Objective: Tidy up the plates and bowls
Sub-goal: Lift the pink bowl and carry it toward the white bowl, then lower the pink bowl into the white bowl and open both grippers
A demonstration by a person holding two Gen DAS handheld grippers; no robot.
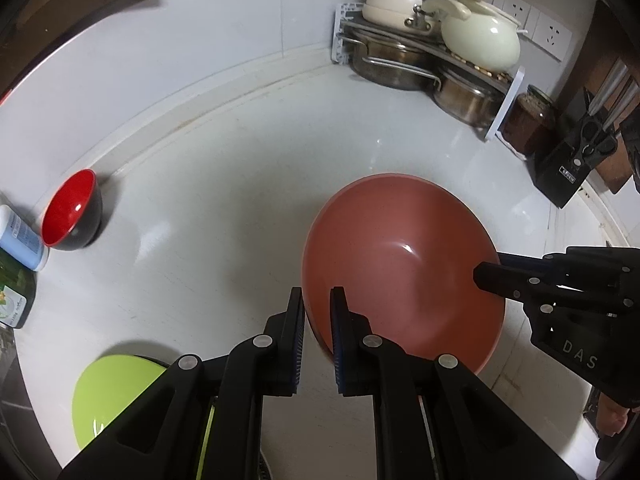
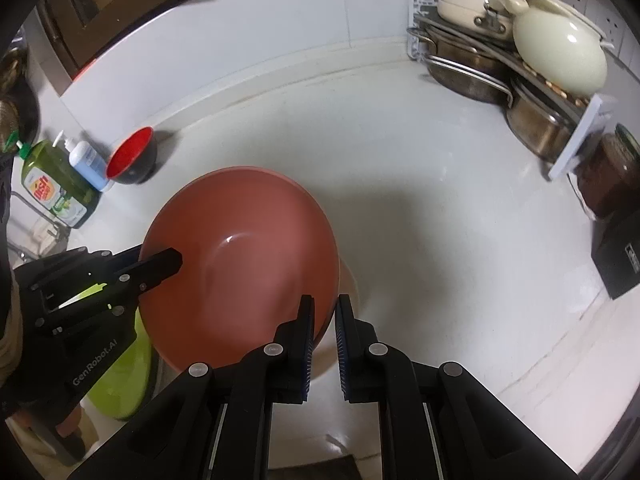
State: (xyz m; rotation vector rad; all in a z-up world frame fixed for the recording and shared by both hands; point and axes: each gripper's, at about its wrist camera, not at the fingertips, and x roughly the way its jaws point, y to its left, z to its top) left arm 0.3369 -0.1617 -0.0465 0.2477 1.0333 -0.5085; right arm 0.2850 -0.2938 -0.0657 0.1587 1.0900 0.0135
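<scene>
A large terracotta-pink bowl (image 1: pixel 404 268) is held above the white counter, tilted; it also shows in the right wrist view (image 2: pixel 244 264). My left gripper (image 1: pixel 317 316) is shut on its near-left rim. My right gripper (image 2: pixel 324 320) is shut on its right rim, and shows from the side in the left wrist view (image 1: pixel 496 276). A lime-green plate (image 1: pixel 116 392) lies at the lower left, partly hidden by the left gripper. A small bowl, red inside and black outside (image 1: pixel 72 210), sits tilted by the back wall at the left (image 2: pixel 132 156).
A metal rack (image 1: pixel 432 52) with steel pots and cream lidded pots stands in the back right corner. A dark jar (image 1: pixel 528 120) and a black knife block (image 1: pixel 572 160) stand to its right. A green dish-soap bottle (image 2: pixel 56 184) and a blue-white bottle (image 2: pixel 86 162) stand at the left.
</scene>
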